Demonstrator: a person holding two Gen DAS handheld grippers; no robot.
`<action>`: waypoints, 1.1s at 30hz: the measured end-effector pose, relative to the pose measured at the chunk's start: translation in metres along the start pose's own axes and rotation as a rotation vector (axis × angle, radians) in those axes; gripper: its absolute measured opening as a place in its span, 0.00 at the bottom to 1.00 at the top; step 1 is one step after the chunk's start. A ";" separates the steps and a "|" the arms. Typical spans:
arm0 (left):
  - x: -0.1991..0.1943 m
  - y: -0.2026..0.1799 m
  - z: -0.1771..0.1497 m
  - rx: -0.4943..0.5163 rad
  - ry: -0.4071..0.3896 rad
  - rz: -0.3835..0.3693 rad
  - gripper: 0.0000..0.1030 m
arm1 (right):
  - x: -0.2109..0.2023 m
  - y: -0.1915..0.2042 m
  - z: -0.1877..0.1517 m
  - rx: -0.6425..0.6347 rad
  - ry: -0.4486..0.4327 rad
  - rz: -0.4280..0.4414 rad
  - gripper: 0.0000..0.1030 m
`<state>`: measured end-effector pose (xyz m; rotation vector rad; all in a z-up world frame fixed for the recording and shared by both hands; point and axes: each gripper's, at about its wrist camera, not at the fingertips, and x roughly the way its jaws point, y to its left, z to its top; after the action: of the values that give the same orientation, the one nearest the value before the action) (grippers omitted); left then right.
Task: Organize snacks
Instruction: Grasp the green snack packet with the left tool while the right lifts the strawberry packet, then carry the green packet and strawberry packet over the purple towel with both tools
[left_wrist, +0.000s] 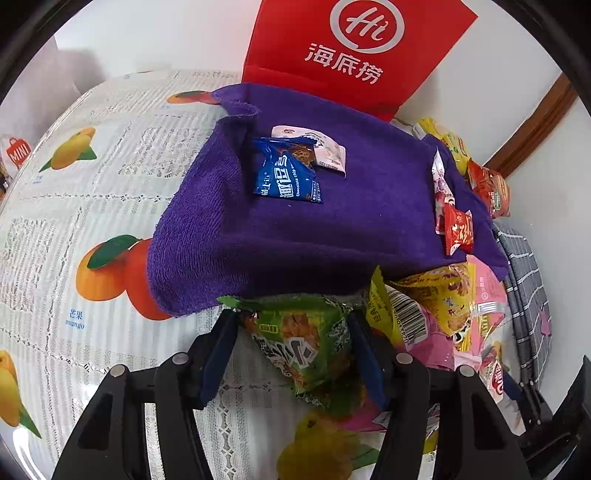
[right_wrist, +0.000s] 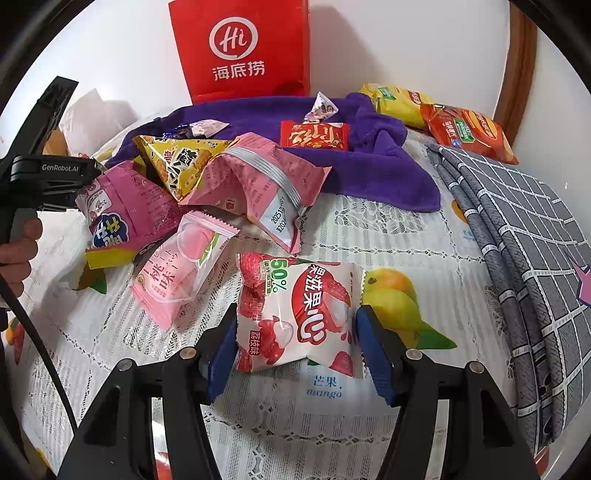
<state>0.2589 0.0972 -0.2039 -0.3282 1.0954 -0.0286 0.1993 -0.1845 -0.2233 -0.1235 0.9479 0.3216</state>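
Observation:
In the left wrist view my left gripper (left_wrist: 291, 328) has its blue pads on both sides of a green snack pack (left_wrist: 303, 347) and holds it above the table. Ahead lies a purple towel (left_wrist: 295, 229) with a blue cookie pack (left_wrist: 286, 173) and a white packet (left_wrist: 325, 147) on it. In the right wrist view my right gripper (right_wrist: 295, 332) is open around a white-and-red lychee pack (right_wrist: 299, 314) that lies on the tablecloth. Beyond are a peach jelly pack (right_wrist: 181, 269), a pink bag (right_wrist: 258, 188), a yellow triangle pack (right_wrist: 181, 162) and a red packet (right_wrist: 314, 134).
A red paper bag (right_wrist: 243, 48) stands against the wall behind the towel. A grey checked cloth (right_wrist: 517, 240) lies at the right. Yellow (right_wrist: 395, 99) and orange (right_wrist: 465, 131) packs lie at the back right. The fruit-print tablecloth (left_wrist: 74, 184) stretches to the left.

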 end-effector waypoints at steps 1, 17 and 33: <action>-0.001 0.000 -0.001 -0.005 0.001 -0.010 0.51 | 0.000 0.000 0.000 0.001 0.000 0.001 0.61; -0.052 0.014 -0.033 0.014 -0.053 0.053 0.40 | -0.003 -0.004 -0.002 0.037 -0.014 -0.017 0.49; -0.128 -0.001 -0.047 0.106 -0.193 0.091 0.39 | -0.038 0.000 -0.009 0.113 -0.016 -0.018 0.43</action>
<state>0.1589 0.1082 -0.1116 -0.1814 0.9126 0.0258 0.1716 -0.1950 -0.1978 -0.0257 0.9470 0.2518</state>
